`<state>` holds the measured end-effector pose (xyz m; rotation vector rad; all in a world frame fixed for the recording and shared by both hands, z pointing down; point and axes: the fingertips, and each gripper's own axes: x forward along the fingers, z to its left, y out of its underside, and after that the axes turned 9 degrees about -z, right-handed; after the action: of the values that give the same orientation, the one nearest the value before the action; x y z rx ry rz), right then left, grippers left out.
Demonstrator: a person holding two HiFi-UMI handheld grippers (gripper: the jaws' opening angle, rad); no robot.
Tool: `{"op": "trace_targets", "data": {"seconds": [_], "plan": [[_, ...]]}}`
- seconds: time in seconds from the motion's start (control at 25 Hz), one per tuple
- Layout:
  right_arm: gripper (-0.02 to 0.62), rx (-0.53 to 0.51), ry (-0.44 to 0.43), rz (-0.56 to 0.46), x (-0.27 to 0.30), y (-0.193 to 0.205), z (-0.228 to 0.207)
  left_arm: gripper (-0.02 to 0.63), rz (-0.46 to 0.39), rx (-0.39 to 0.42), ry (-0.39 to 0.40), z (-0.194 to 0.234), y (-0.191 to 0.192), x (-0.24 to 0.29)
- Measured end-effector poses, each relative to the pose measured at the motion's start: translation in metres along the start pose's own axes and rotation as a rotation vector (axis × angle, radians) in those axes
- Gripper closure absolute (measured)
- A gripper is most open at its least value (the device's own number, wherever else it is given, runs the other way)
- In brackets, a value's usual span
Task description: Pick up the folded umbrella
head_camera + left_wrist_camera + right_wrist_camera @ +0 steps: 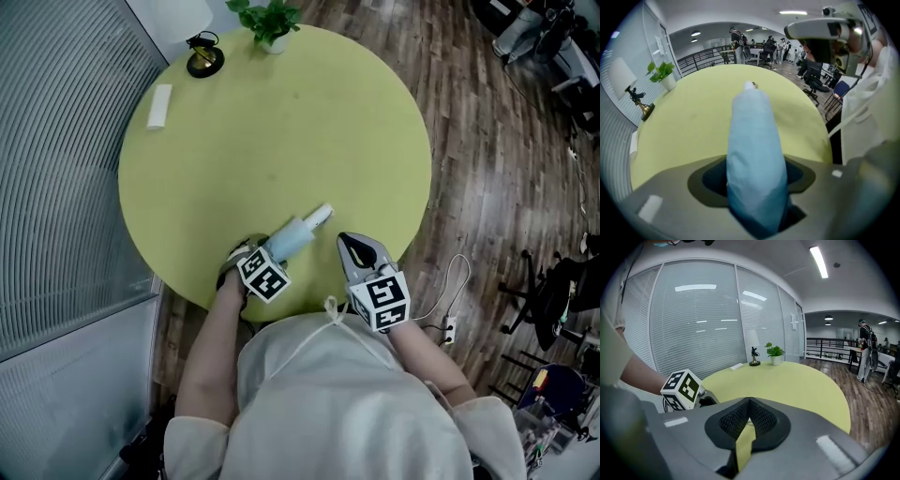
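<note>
A wood floor (497,187) lies to the right and a wall of blinds (56,169) stands to the left. Between them is a big round table (281,141), yellow-green on top. A person in a pale top (347,403) leans over its near edge, with a claw in each hand.

The umbrella (298,234) is folded up and light blue. It lies on the table close to the near edge, and its white end points away to the right. The left claw (255,255) comes down over its near end. Its jaws stand wide, one on each side of the umbrella, and the dark pads (713,180) press on the blue cloth — the umbrella fills the gap.

The right claw (359,251) is just to the right of the umbrella and does not touch it. Its jaws are together at the tips, with nothing between them.

At the far edge stand a small green plant (270,23) and a little dark and gold lamp (203,56). A small white bar (159,106) lies near them.
</note>
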<state>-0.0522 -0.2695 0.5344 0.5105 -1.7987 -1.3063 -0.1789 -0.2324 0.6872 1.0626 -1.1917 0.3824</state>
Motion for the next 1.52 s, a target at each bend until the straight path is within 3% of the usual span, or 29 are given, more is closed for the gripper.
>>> {"op": "trace_targets", "data": {"seconds": [0.16,0.44,0.76,1.12,1.32,1.52], "plan": [[0.597,-0.004,-0.007,-0.003,-0.004,0.002,0.007,0.296,-0.077,-0.022,-0.056,0.005,-0.02,-0.02],[0.597,-0.028,-0.029,-0.053,-0.005,-0.017,0.015,0.295,-0.296,-0.098,-0.218,0.027,-0.064,-0.075],[0.597,-0.074,-0.054,-0.156,-0.005,-0.06,0.024,0.296,-0.66,-0.292,-0.401,0.054,-0.108,-0.176],[0.597,-0.119,-0.102,-0.265,0.002,-0.112,0.045,0.296,-1.033,-0.371,-0.721,0.08,-0.12,-0.301],[0.597,-0.109,-0.125,-0.332,-0.003,-0.141,0.054,0.296,-1.131,-0.399,-0.839,0.071,-0.109,-0.339],[0.597,-0.119,-0.148,-0.335,-0.003,-0.152,0.061,0.296,-1.129,-0.433,-0.869,0.071,-0.103,-0.344]]}}
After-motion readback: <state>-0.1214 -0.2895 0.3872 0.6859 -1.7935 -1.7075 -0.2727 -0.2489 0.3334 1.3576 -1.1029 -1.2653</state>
